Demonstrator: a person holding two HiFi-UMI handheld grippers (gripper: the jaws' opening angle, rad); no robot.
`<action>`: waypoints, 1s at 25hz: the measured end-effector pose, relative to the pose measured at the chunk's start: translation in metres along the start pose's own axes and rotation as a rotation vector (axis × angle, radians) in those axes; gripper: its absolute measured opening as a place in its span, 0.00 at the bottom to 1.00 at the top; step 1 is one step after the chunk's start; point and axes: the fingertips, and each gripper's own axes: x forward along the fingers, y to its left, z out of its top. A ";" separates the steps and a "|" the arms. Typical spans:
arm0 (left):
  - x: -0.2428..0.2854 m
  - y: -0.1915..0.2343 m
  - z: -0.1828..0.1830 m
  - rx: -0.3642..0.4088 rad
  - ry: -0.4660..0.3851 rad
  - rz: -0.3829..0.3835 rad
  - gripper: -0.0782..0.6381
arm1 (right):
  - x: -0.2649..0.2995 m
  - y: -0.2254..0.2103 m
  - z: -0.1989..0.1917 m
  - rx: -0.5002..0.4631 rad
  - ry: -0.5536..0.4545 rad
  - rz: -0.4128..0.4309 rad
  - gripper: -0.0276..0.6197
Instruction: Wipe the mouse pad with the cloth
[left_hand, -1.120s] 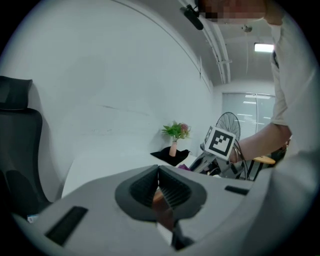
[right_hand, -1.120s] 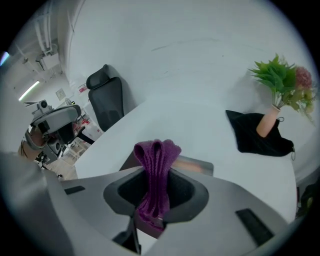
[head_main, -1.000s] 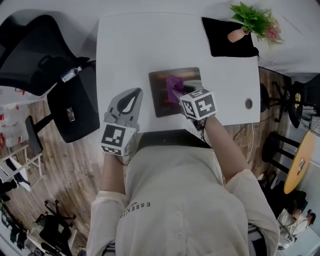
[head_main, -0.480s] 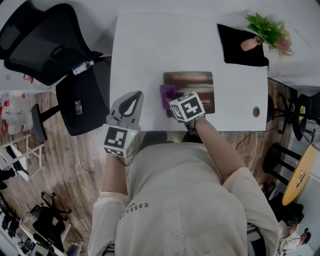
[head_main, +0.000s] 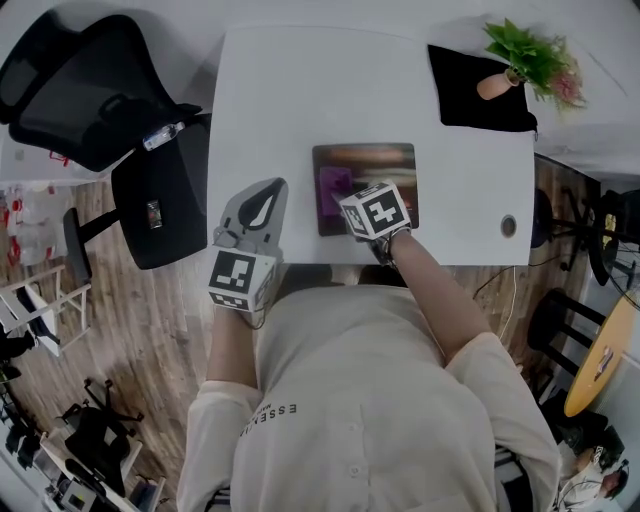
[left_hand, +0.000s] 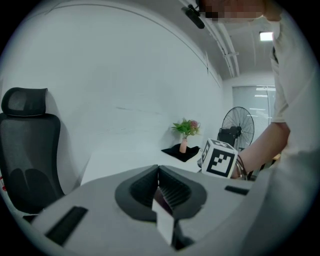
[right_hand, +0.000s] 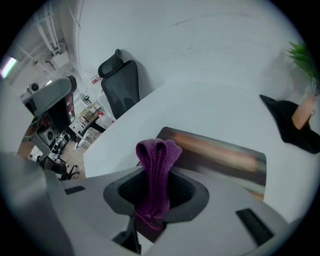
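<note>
A dark mouse pad (head_main: 375, 165) with a brownish print lies on the white table (head_main: 300, 90); it also shows in the right gripper view as the mouse pad (right_hand: 220, 152). My right gripper (head_main: 345, 200) is shut on a folded purple cloth (head_main: 333, 186), which rests over the pad's left part. In the right gripper view the cloth (right_hand: 156, 175) stands up between the jaws of the right gripper (right_hand: 155, 192). My left gripper (head_main: 262, 203) rests at the table's near left edge, shut with nothing in it; the left gripper (left_hand: 160, 192) shows closed jaws.
A black cloth (head_main: 470, 85) with a potted plant (head_main: 520, 55) sits at the table's far right corner. A round cable hole (head_main: 508, 226) is at the near right. A black office chair (head_main: 90, 90) stands left of the table.
The right gripper with the cloth has slid from the pad's middle toward its left edge, then slightly back onto the pad. The left gripper has stayed in place.
</note>
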 end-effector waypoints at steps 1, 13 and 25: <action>0.003 -0.003 0.001 0.002 0.001 0.000 0.11 | -0.002 -0.005 -0.002 0.003 0.000 0.000 0.21; 0.050 -0.050 0.010 0.024 0.015 -0.017 0.11 | -0.035 -0.068 -0.025 0.027 -0.015 -0.018 0.21; 0.085 -0.094 0.028 0.050 -0.007 -0.060 0.11 | -0.070 -0.137 -0.055 0.039 -0.014 -0.091 0.21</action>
